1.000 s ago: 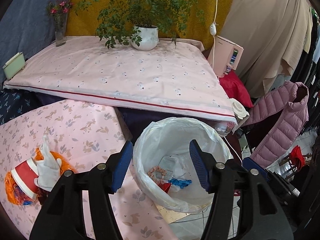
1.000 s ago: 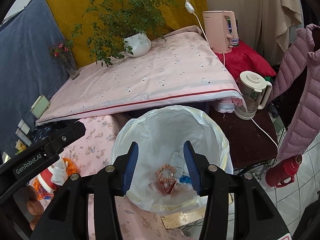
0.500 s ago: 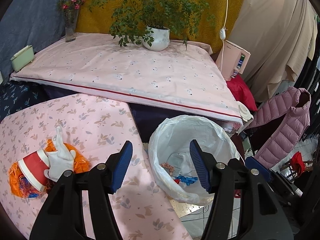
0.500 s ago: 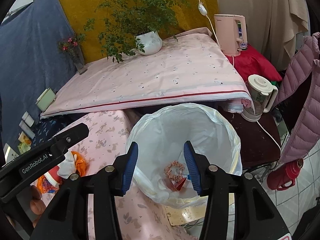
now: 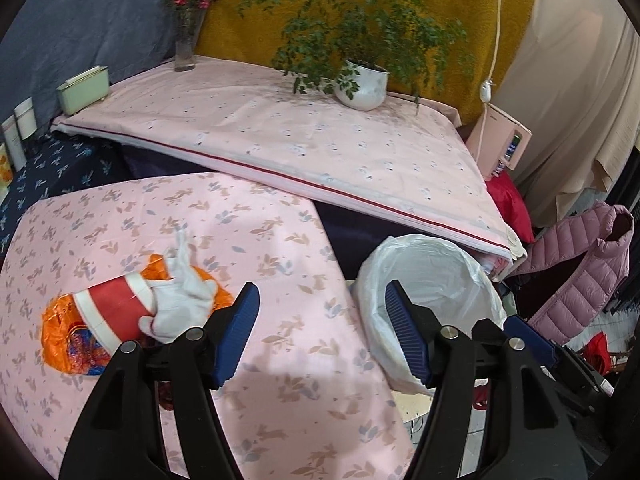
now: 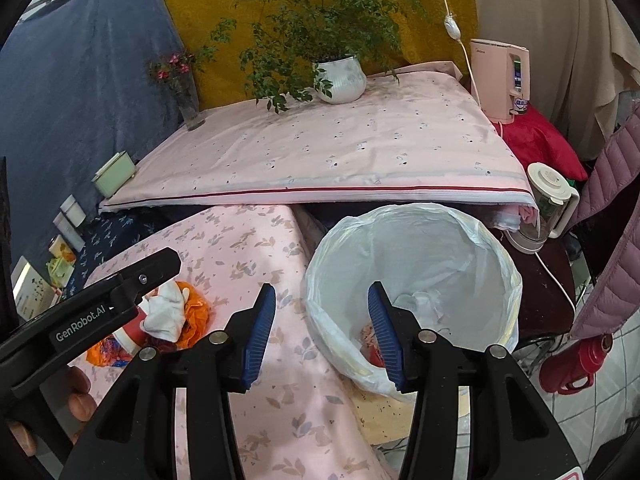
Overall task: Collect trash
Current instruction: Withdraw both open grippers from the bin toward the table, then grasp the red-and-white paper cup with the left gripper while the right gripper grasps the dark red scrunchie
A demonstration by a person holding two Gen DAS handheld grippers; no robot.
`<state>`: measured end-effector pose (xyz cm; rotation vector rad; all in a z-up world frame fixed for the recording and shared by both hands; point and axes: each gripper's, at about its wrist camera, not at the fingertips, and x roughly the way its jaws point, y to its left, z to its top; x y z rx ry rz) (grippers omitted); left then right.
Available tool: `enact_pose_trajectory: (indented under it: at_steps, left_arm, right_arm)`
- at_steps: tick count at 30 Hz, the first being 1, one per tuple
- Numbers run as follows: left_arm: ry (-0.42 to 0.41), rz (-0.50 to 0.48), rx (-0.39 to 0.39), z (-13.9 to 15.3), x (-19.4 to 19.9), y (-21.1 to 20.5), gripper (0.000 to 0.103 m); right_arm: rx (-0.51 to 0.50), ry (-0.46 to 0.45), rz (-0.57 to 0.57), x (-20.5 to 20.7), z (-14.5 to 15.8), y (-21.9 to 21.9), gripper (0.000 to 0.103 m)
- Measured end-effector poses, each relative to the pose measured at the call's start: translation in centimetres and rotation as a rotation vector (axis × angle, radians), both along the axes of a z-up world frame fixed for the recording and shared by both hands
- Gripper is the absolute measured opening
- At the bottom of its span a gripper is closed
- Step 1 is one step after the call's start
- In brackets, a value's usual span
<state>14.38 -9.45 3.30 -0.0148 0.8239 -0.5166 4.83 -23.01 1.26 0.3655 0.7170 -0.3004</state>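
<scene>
A small heap of trash lies on the pink leaf-print tabletop [image 5: 280, 248]: one red paper cup [image 5: 114, 310] with white bands, tipped on its side, one crumpled white tissue [image 5: 180, 304] bunched against the cup's mouth with a twisted tail sticking up, and one orange plastic wrapper [image 5: 64, 344] with blue and red print spread flat beneath both. In the right wrist view the same heap shows as the cup [image 6: 124, 336], tissue [image 6: 166, 314] and wrapper [image 6: 196, 320], partly hidden behind the left tool's black body.

Just off the tabletop's right edge stands one trash bin lined with a white plastic bag [image 5: 436, 280], its rim open; the right wrist view looks into the bag [image 6: 412, 264], where a few scraps lie at the bottom, one reddish and one pale.

The left gripper [image 5: 322, 316] hovers above the tabletop between heap and bin, jaws spread wide and holding nothing. The right gripper [image 6: 322, 310] hangs over the bin's near rim, jaws likewise parted and empty.

Behind, on a raised pink-covered surface [image 5: 320, 148], stand one potted plant [image 5: 362, 84] in a white pot and one glass vase of flowers [image 5: 186, 44].
</scene>
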Motion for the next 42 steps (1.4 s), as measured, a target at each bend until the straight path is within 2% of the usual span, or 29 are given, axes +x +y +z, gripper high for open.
enact_pose_trajectory:
  at_steps: [3,5,9,17,20,27,33,42]
  left_arm:
    - [0.006,0.035,-0.007,-0.2,0.4,1.9,0.063]
    - [0.009,0.069,-0.012,-0.5,0.8,3.4,0.069]
    - [0.020,0.121,-0.015,-1.1,1.3,6.1,0.072]
    - [0.042,0.251,0.009,-3.2,2.2,12.6,0.082]
    - [0.055,0.297,0.019,-4.0,2.4,15.1,0.082]
    - [0.106,0.373,0.029,-6.1,2.7,19.7,0.082]
    - [0.114,0.396,0.038,-6.8,2.8,21.6,0.082]
    - [0.124,0.370,0.039,-7.3,3.8,21.4,0.082]
  right_arm:
    - [-0.004,0.004,0.025,0.6,0.0,1.2,0.047]
    - [-0.006,0.008,0.041,1.0,-0.1,2.1,0.047]
    - [-0.003,0.017,0.073,1.8,-0.5,3.8,0.047]
    - [0.004,0.043,0.149,3.6,-1.9,7.7,0.048]
    - [0.006,0.049,0.175,4.2,-2.4,9.1,0.051]
    - [0.031,0.091,0.240,5.7,-4.8,12.4,0.051]
    - [0.050,0.138,0.301,7.1,-7.2,15.4,0.051]
    - [0.084,0.201,0.335,9.9,-10.6,17.7,0.051]
